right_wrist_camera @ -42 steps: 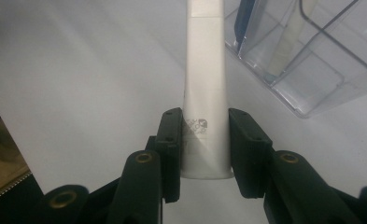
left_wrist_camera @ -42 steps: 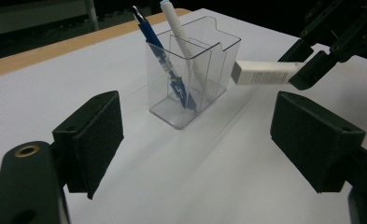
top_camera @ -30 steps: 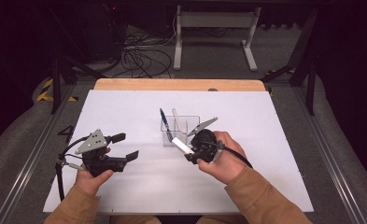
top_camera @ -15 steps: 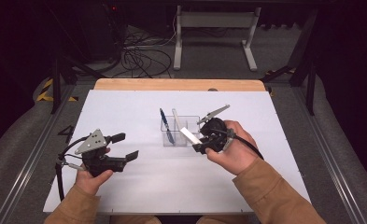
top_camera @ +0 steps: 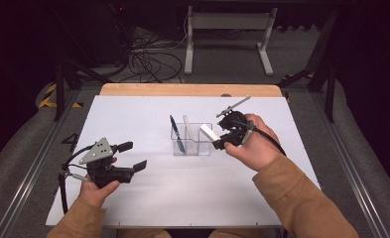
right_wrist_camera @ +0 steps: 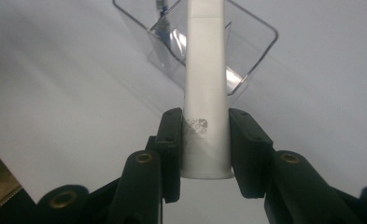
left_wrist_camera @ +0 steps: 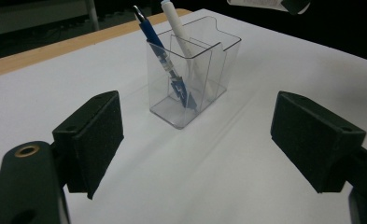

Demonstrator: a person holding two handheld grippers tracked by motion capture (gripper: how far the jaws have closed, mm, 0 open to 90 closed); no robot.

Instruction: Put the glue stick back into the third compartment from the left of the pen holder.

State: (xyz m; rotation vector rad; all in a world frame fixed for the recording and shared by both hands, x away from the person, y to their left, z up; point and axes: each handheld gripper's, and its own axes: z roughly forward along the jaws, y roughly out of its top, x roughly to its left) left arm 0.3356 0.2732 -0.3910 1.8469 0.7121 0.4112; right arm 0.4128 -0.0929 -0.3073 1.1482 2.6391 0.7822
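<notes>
A: What is held in the right gripper [right_wrist_camera: 204,140]?

B: A white marker [right_wrist_camera: 205,70] is clamped between its two pads, near the marker's blunt end. In the right gripper view the barrel runs up toward twelve o'clock, with its far end over the clear plastic pen holder [right_wrist_camera: 246,37].

A: Where is that seen on the table [top_camera: 133,119]?

B: In the high view the right gripper [top_camera: 221,140] is found at about three o'clock of the pen holder [top_camera: 191,140], just beside it, and the white marker [top_camera: 209,132] is carried tilted above the holder's right edge. Whether the marker touches the holder cannot be told.

A: What is kept in the holder?

B: A blue pen [left_wrist_camera: 165,60] and a second white marker [left_wrist_camera: 186,46] are leaned in it, both tilted toward eleven o'clock in the left gripper view. The holder [left_wrist_camera: 193,74] is divided into compartments.

A: And the left gripper [top_camera: 133,156]?

B: It is held low over the table at about eight o'clock of the holder, well apart from it. Its jaws are spread wide with nothing between the pads [left_wrist_camera: 95,135].
</notes>
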